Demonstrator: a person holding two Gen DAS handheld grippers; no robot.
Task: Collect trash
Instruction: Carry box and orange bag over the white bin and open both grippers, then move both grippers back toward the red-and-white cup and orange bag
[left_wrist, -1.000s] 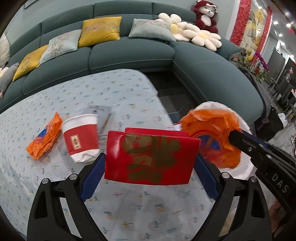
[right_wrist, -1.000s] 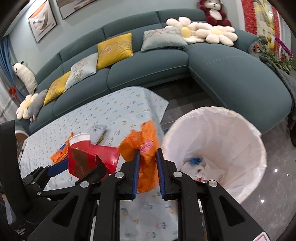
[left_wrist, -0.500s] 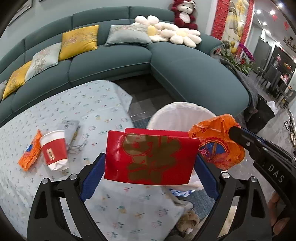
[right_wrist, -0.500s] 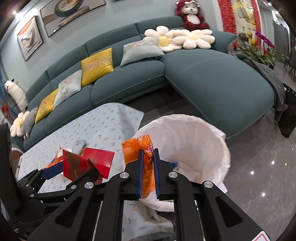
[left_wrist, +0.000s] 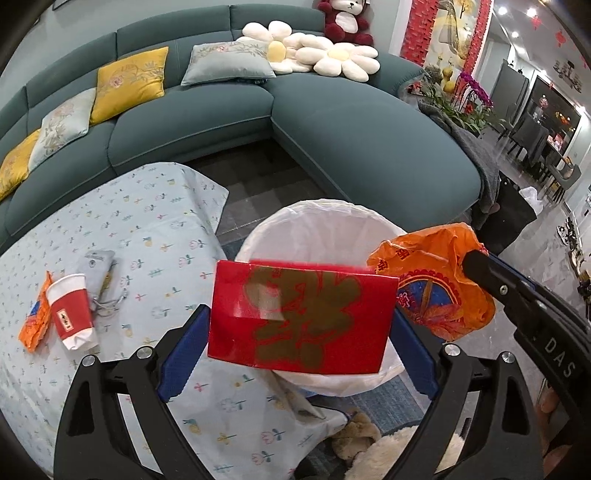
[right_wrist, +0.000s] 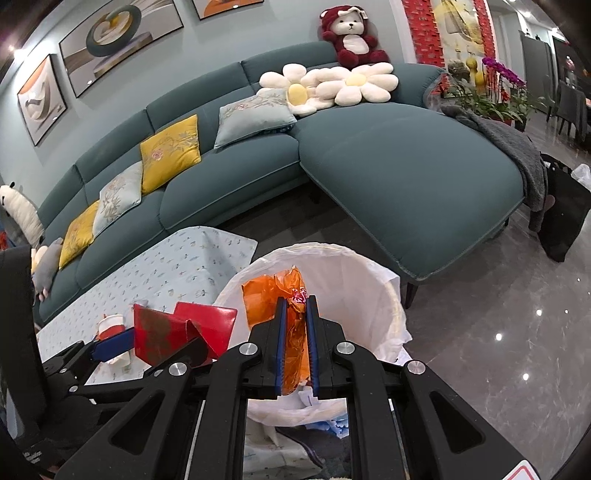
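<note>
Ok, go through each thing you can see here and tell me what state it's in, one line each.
Left tongs: shut on the red gold-printed paper box, held in the air.
Right tongs: shut on the crumpled orange plastic bag, above the bin.
White-lined round trash bin: open, trash inside.
Red-and-white paper cup: lying on the table.
Orange snack wrapper: lying beside the cup.
Grey pouch: lying on the table.

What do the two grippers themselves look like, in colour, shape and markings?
The left gripper and the right gripper share one design: matte black angular linkage frames with silver round bolts, and black fingers lined with blue ribbed pads. The right one's side shows white letters "DAS". No cables or sleeves are visible.
</note>
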